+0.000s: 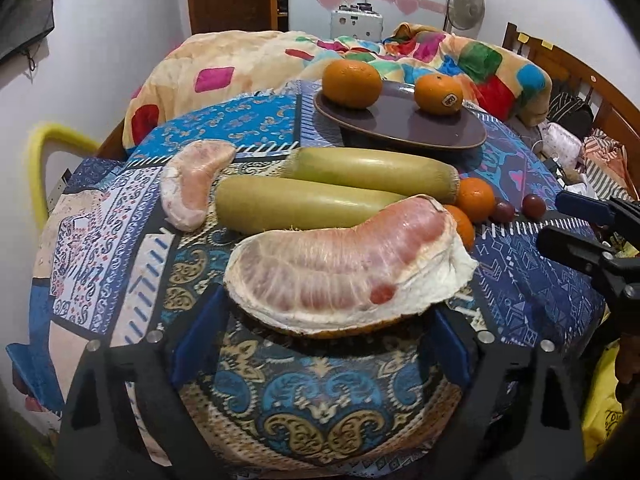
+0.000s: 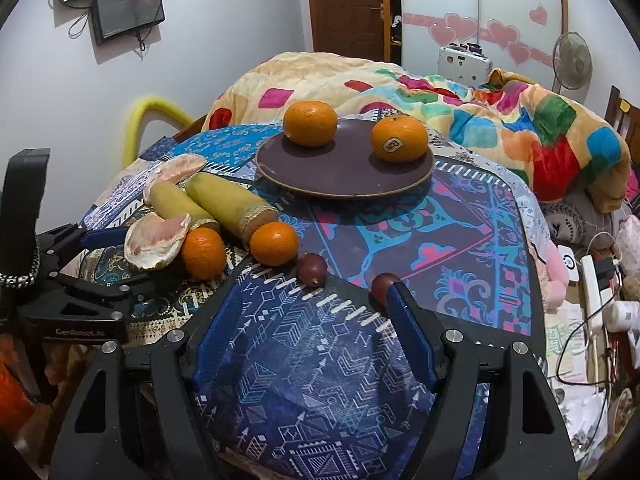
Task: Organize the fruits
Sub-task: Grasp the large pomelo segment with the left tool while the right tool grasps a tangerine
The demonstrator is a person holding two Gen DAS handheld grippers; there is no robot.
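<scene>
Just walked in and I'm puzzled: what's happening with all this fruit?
Someone is sorting fruit onto a brown plate, which holds two oranges. The left hand-held gripper is open around a pomelo wedge. The right hand-held gripper is open and empty, near a grape. Two more oranges wait on the patterned cloth.

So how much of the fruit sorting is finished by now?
Two oranges sit on the brown plate. Both grippers, left and right, are open and empty. Two oranges, pomelo pieces, long yellow-green fruits and two small dark-red fruits remain on the cloth.
</scene>
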